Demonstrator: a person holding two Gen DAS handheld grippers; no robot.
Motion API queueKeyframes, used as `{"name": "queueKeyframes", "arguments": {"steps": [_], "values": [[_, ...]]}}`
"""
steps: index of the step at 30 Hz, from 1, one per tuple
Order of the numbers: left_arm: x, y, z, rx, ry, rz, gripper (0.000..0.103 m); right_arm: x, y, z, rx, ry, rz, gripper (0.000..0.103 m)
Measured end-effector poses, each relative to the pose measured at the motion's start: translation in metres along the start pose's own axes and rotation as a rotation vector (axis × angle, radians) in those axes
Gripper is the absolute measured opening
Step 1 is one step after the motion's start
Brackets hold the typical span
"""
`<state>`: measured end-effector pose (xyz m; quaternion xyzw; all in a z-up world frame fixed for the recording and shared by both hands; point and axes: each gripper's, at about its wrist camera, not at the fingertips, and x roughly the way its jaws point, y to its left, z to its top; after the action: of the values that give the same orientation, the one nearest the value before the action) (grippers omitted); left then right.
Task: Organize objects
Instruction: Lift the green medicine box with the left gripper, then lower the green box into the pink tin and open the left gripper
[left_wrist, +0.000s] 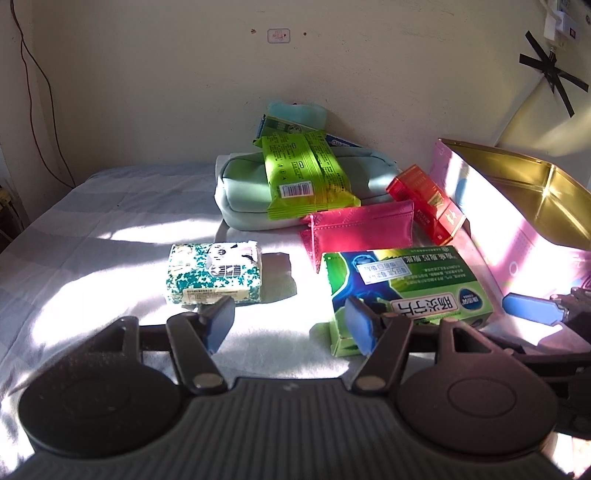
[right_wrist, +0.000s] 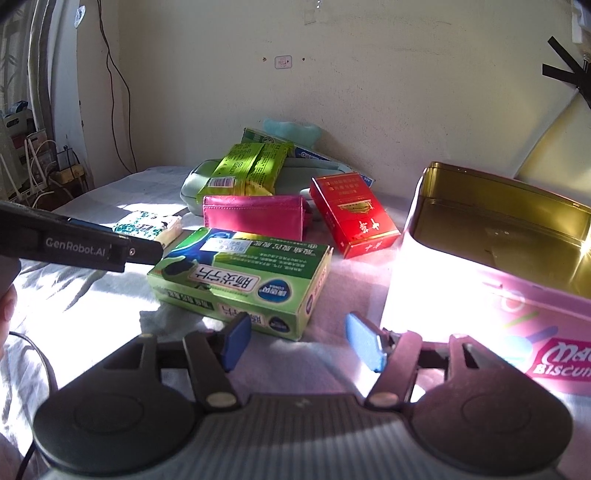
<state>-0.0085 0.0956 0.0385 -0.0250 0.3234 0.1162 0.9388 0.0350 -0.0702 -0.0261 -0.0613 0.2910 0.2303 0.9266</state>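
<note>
A green medicine box (left_wrist: 406, 291) (right_wrist: 243, 280) lies on the bed sheet just ahead of both grippers. A patterned tissue pack (left_wrist: 216, 273) (right_wrist: 147, 223) lies to its left. Behind are a pink wallet (left_wrist: 356, 230) (right_wrist: 255, 216), a red carton (left_wrist: 424, 199) (right_wrist: 354, 216), a lime snack pack (left_wrist: 306, 173) (right_wrist: 247, 168) on a pale green pouch (left_wrist: 240, 195) (right_wrist: 192, 184). An open pink biscuit tin (left_wrist: 517, 206) (right_wrist: 498, 258) stands at the right. My left gripper (left_wrist: 291, 325) is open and empty. My right gripper (right_wrist: 299, 343) is open and empty.
The white bed sheet (left_wrist: 92, 229) runs to a cream wall (left_wrist: 184, 92). More packets lean on the wall behind the pouch (left_wrist: 295, 118). Cables and plugs sit at the far left in the right wrist view (right_wrist: 40, 162).
</note>
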Motion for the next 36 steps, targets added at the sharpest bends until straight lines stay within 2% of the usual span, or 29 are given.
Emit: {"name": "queueKeyframes", "arguments": {"steps": [3, 6, 11, 14, 15, 18, 21, 24, 28, 32, 36], "values": [[0.002, 0.0, 0.0, -0.016, 0.014, -0.109, 0.073, 0.004, 0.006, -0.002, -0.041, 0.014, 0.0, 0.062], [0.01, -0.006, 0.0, -0.033, 0.037, -0.2, 0.073, 0.01, 0.007, -0.001, -0.049, 0.041, 0.007, 0.067], [0.029, -0.003, 0.007, -0.078, 0.06, -0.227, 0.074, 0.018, 0.007, 0.005, -0.057, 0.049, 0.014, 0.073], [0.048, 0.001, 0.009, -0.146, 0.121, -0.359, 0.074, 0.03, 0.007, 0.012, -0.045, 0.074, 0.06, 0.082], [0.049, -0.001, 0.008, -0.156, 0.12, -0.37, 0.073, 0.033, 0.011, 0.014, -0.062, 0.075, 0.075, 0.082], [0.025, -0.011, 0.007, -0.105, 0.053, -0.323, 0.068, 0.025, 0.02, 0.013, -0.112, 0.037, 0.044, 0.081], [-0.013, -0.014, 0.016, -0.087, -0.036, -0.321, 0.067, -0.01, 0.024, 0.015, -0.138, -0.079, 0.024, 0.08], [-0.039, -0.029, 0.041, -0.067, -0.113, -0.359, 0.067, -0.045, 0.016, 0.024, -0.147, -0.205, -0.041, 0.08], [-0.043, -0.086, 0.073, 0.051, -0.181, -0.452, 0.067, -0.074, -0.023, 0.03, -0.108, -0.286, -0.2, 0.08], [-0.025, -0.151, 0.082, 0.143, -0.202, -0.541, 0.067, -0.087, -0.076, 0.022, -0.011, -0.269, -0.332, 0.08], [0.002, -0.2, 0.078, 0.17, -0.185, -0.579, 0.068, -0.083, -0.114, 0.008, 0.075, -0.205, -0.413, 0.08]]}}
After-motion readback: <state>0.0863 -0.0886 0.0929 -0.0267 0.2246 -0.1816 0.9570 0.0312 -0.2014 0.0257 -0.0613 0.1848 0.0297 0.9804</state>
